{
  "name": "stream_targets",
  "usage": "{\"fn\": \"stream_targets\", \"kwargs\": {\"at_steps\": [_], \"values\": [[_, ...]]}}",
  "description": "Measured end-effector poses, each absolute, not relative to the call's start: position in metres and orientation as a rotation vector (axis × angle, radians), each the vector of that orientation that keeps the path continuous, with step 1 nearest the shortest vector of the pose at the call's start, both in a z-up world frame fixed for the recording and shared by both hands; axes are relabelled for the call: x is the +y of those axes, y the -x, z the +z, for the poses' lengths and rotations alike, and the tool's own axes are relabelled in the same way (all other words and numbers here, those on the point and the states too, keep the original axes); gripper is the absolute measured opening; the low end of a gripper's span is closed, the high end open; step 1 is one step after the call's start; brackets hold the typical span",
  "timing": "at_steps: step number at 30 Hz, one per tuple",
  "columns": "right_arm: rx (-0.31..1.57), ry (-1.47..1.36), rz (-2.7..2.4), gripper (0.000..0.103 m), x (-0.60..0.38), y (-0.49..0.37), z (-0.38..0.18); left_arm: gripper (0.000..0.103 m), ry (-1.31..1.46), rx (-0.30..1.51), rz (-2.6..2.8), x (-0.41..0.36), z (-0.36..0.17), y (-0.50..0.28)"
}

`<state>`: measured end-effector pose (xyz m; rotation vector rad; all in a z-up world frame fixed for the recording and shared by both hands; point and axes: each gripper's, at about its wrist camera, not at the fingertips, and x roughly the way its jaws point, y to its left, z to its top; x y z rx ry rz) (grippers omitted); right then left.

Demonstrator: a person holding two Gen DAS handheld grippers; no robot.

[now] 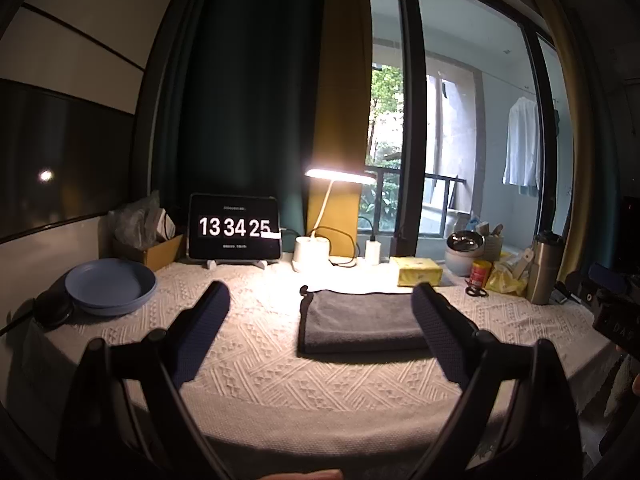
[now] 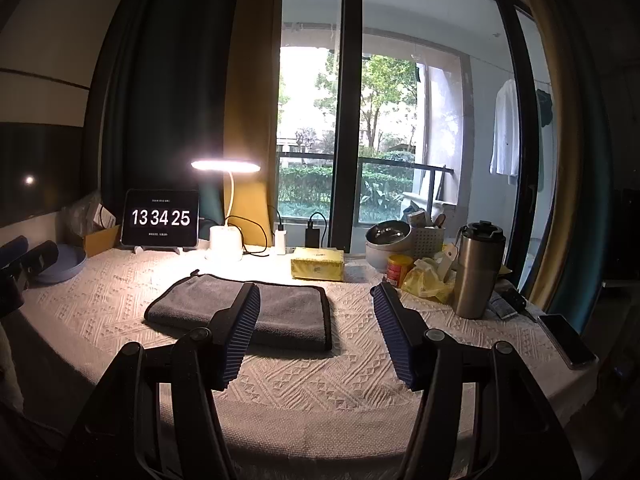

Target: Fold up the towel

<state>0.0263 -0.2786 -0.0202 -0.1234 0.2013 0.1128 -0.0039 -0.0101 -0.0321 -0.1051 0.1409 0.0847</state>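
Observation:
A grey towel [image 1: 360,322] lies folded into a flat rectangle on the white textured tablecloth [image 1: 256,360]; it also shows in the right wrist view [image 2: 288,312]. My left gripper [image 1: 322,300] is open and empty, held above the table in front of the towel, whose right end sits behind my right-hand finger. My right gripper [image 2: 316,296] is open and empty, just in front of the towel's right part. The left gripper's fingers [image 2: 38,256] show at the right wrist view's left edge.
A blue plate [image 1: 110,286] sits at the left. At the back stand a tablet clock [image 1: 234,227], a lit desk lamp [image 1: 312,254] and a yellow tissue pack [image 1: 416,271]. A steel tumbler [image 2: 478,272], bowls, a red can and a phone [image 2: 566,340] crowd the right.

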Motion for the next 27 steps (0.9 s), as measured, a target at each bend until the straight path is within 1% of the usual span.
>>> {"fn": "stream_targets", "kwargs": {"at_steps": [27], "values": [[0.206, 0.118, 0.114, 0.062, -0.2808, -0.0269, -0.0216, 0.093, 0.104, 0.133, 0.095, -0.0099, -0.0329, 0.0041]]}}
